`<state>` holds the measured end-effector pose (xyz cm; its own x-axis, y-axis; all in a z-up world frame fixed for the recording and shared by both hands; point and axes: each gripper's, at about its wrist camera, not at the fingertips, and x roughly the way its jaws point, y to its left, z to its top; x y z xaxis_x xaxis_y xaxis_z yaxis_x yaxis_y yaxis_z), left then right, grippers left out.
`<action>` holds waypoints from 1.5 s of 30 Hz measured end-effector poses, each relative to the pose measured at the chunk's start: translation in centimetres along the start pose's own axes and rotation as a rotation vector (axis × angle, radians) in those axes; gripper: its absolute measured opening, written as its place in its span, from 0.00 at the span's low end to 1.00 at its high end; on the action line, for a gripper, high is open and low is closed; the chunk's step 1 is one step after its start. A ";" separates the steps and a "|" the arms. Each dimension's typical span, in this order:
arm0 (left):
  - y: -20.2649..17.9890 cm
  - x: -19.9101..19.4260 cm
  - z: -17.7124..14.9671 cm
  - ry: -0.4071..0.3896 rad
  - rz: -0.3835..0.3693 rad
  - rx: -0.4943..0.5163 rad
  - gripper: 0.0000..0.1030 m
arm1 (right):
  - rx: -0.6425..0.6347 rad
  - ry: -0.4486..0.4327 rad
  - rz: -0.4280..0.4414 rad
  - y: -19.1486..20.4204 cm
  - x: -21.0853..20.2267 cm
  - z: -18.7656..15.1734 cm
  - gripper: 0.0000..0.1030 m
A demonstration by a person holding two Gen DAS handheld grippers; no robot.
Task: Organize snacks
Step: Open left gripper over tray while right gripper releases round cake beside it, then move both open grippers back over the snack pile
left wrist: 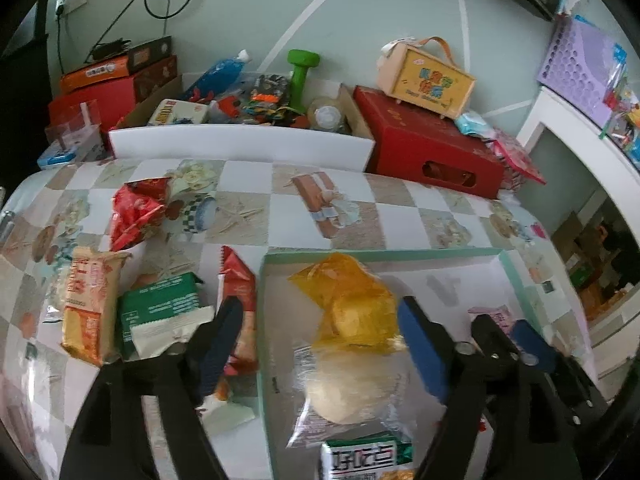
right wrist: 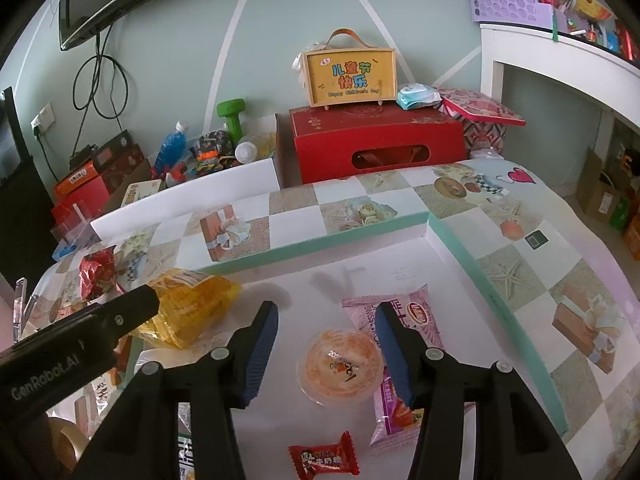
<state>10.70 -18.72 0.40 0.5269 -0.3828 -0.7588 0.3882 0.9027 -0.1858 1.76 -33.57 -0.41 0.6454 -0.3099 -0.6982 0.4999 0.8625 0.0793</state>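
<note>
Snacks split between a teal-rimmed white tray [right wrist: 336, 236] and the checkered tablecloth [left wrist: 248, 208]. Left gripper [left wrist: 320, 344] jaws spread wide, nothing pinched, hanging over the tray's left part; between its blue pads lies a yellow cellophane snack bag [left wrist: 348, 300], with a clear-wrapped round pale bun [left wrist: 352, 392] just toward 6 o'clock of it and a green-and-white packet [left wrist: 364, 456] at the frame bottom. Outside the tray, at 9 o'clock in left wrist view: red-orange packet [left wrist: 238, 292] touching the tray wall, green biscuit pack [left wrist: 160, 312], tan-orange pack [left wrist: 90, 300], crumpled red foil bag [left wrist: 134, 212] further toward 11. Right gripper [right wrist: 326, 344] jaws also spread, empty, straddling an orange jelly cup [right wrist: 340, 368] that rests on the tray floor, not touching the pads as far as visible. Pink swiss-roll wrapper [right wrist: 400, 320] under and beside the cup toward 2 o'clock, partly behind the right pad. Small red candy [right wrist: 324, 458] at 6 o'clock. Yellow bag appears again at 10 o'clock in right wrist view, next to the left gripper's black finger. Background: red gift box [right wrist: 376, 140], yellow Children's Day box [right wrist: 350, 76] on top, green dumbbell [right wrist: 232, 116].
</note>
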 end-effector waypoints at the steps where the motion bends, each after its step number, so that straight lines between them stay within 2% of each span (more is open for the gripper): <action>1: 0.1 0.0 0.0 -0.004 0.029 0.006 0.89 | -0.001 0.002 -0.006 0.0 0.1 0.0 0.80; 3: 0.2 -0.1 0.0 -0.023 0.078 0.019 0.91 | -0.003 0.002 -0.036 0.0 0.2 0.0 0.93; 4: 0.3 -0.1 0.0 -0.031 0.098 0.024 0.93 | -0.005 0.002 -0.047 -0.1 0.2 0.0 0.96; 9: 1.1 -0.1 0.1 -0.040 0.128 -0.002 0.97 | 0.017 0.018 -0.053 -0.6 0.4 -0.1 1.00; 27: 0.5 -0.8 0.2 -0.058 0.139 0.027 0.98 | 0.038 0.052 -0.067 -1.3 0.8 -0.2 1.00; 34: 0.5 -1.9 0.4 -0.066 0.152 0.060 0.98 | 0.054 0.020 -0.067 -1.3 0.1 0.0 1.00; 39: 2.2 -2.9 0.7 -0.064 0.177 0.037 0.98 | 0.070 -0.009 -0.052 -1.2 -0.6 0.4 1.00; 45: 6.3 -4.0 0.7 -0.051 0.251 -0.028 0.98 | 0.044 -0.014 -0.024 0.2 -0.8 0.4 1.00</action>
<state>11.56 -11.61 2.69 0.6418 -0.1550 -0.7510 0.2200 0.9754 -0.0132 1.57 -33.31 0.51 0.6410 -0.3362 -0.6900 0.5401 0.8363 0.0943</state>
